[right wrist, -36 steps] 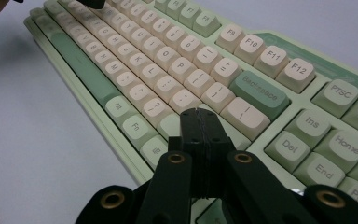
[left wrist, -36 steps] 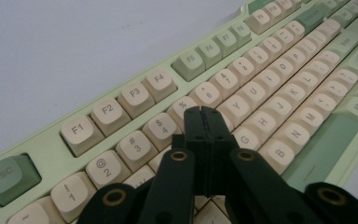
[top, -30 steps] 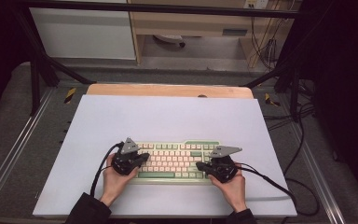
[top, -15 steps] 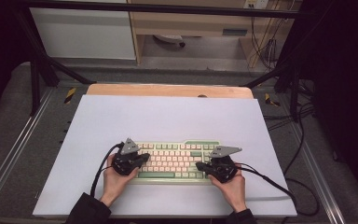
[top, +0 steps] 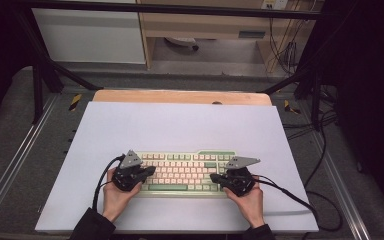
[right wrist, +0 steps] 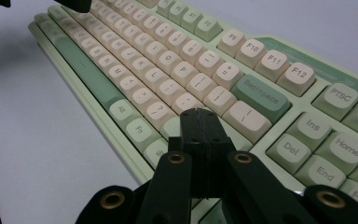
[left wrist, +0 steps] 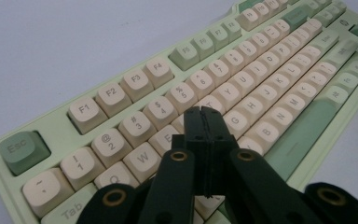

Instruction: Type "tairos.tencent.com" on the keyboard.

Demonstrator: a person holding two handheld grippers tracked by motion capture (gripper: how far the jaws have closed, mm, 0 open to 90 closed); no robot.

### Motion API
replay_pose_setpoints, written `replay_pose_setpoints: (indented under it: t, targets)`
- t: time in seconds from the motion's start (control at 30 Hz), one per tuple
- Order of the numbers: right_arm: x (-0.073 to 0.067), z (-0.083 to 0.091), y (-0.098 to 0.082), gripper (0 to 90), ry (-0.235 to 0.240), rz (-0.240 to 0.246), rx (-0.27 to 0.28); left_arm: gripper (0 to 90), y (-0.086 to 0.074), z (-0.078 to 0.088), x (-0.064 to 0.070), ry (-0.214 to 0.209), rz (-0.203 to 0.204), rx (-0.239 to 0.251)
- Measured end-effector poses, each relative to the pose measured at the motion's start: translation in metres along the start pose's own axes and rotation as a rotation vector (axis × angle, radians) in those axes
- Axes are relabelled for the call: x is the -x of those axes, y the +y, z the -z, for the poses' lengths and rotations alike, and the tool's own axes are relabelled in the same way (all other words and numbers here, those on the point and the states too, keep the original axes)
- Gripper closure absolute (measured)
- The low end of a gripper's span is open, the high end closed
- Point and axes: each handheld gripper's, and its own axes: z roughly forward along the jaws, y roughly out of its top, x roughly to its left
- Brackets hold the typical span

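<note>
L gripper (left wrist: 204, 114): jaws closed tight, nothing held, tips poised over the letter keys nr the lower centre of the left gripper view. R gripper (right wrist: 199, 116): also closed, empty, tips above the keys by the Backspace key (right wrist: 260, 98). Vs 1 s ago, no change is seen in the high view: both hands parked at the keyboard (top: 182, 172) ends, so key pressing is judged not yet begun. Keyboard lies lower centre on the white mat (top: 180, 125). No containers are seen.
</note>
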Motion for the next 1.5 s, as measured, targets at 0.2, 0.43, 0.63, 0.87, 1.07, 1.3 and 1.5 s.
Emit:
replay_pose_setpoints:
  t: [0.2, 0.43, 0.63, 0.87, 1.07, 1.3, 1.5]
  targets:
    - [-0.002, 0.000, 0.001, 90.0, 0.003, -0.007, 0.013, 90.0, -0.005, 0.009, -0.004, 0.002, 0.014, 0.004]
    - [-0.006, -0.004, 0.007, 90.0, 0.005, 0.001, 0.015, 90.0, -0.015, 0.020, -0.008, 0.010, 0.016, 0.003]
    - [-0.012, -0.013, 0.014, 90.0, 0.010, 0.008, 0.011, 90.0, -0.022, 0.028, -0.012, 0.015, 0.020, 0.002]
    - [-0.017, -0.025, 0.023, 90.0, 0.012, 0.002, 0.011, 90.0, -0.028, 0.034, -0.016, 0.019, 0.035, 0.007]
    - [-0.022, -0.037, 0.033, 90.0, 0.011, 0.007, 0.007, 90.0, -0.030, 0.036, -0.018, 0.019, 0.041, 0.011]
    - [-0.024, -0.053, 0.043, 90.0, 0.002, 0.015, 0.000, 90.0, -0.031, 0.036, -0.019, 0.016, 0.043, 0.011]
    - [-0.023, -0.064, 0.045, 90.0, -0.007, 0.011, -0.010, 90.0, -0.032, 0.036, -0.020, 0.014, 0.045, 0.013]
